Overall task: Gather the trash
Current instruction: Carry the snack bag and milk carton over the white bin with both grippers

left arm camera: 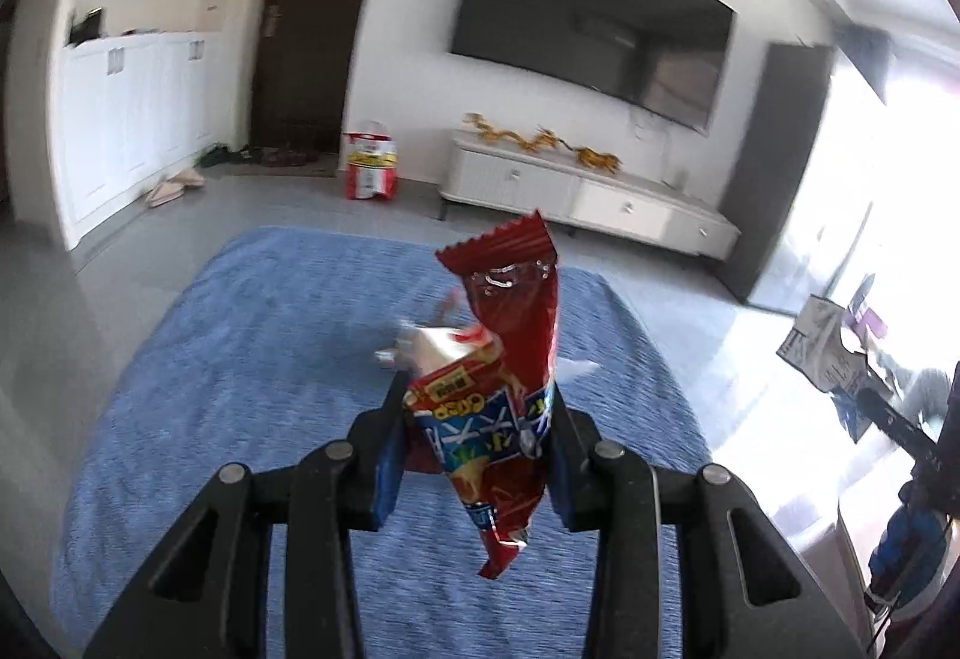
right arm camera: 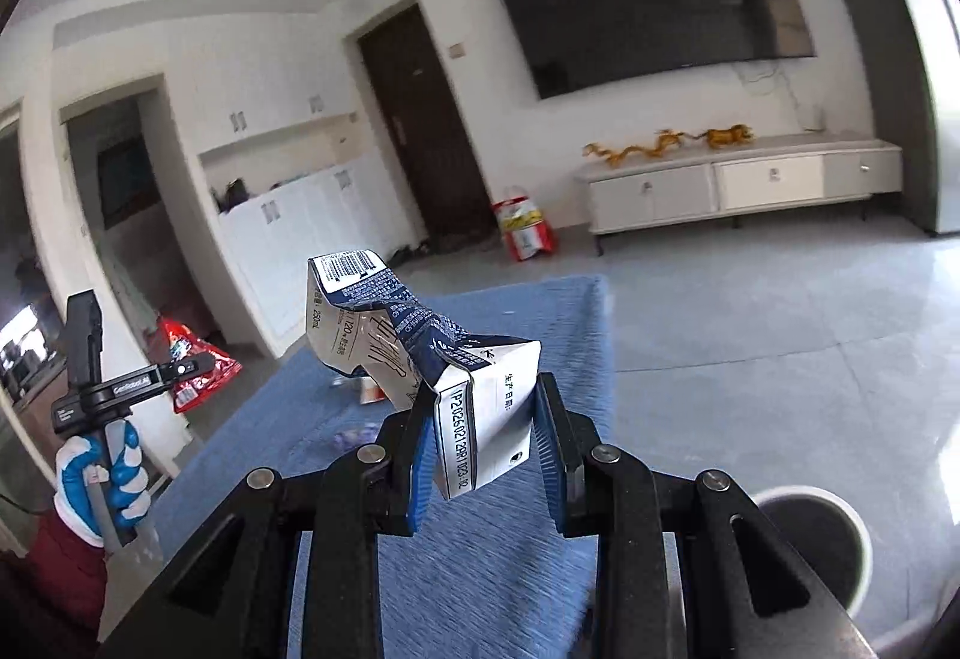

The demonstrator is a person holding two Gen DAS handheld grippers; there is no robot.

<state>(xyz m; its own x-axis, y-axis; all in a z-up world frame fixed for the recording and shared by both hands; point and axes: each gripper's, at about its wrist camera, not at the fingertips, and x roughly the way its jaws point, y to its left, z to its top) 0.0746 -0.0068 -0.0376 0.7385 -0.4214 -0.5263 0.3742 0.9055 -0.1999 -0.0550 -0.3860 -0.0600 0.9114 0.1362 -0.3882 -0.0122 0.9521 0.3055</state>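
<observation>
L hand-held gripper raised, clamping red snack wrapper; R hand-held gripper raised, pinching crushed milk carton over blue rug.

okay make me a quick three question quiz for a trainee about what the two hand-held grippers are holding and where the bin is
1. True or false: the left hand-held gripper is shut on a red snack wrapper.
2. What does the right hand-held gripper hold? A) a glass bottle B) a crushed milk carton C) a paper towel
3. Fill in: in the right wrist view, the white bin with a dark inside stands on the floor to the lower ____ of the gripper, beside the blue rug.

Key: 1 true; 2 B; 3 right.
</observation>
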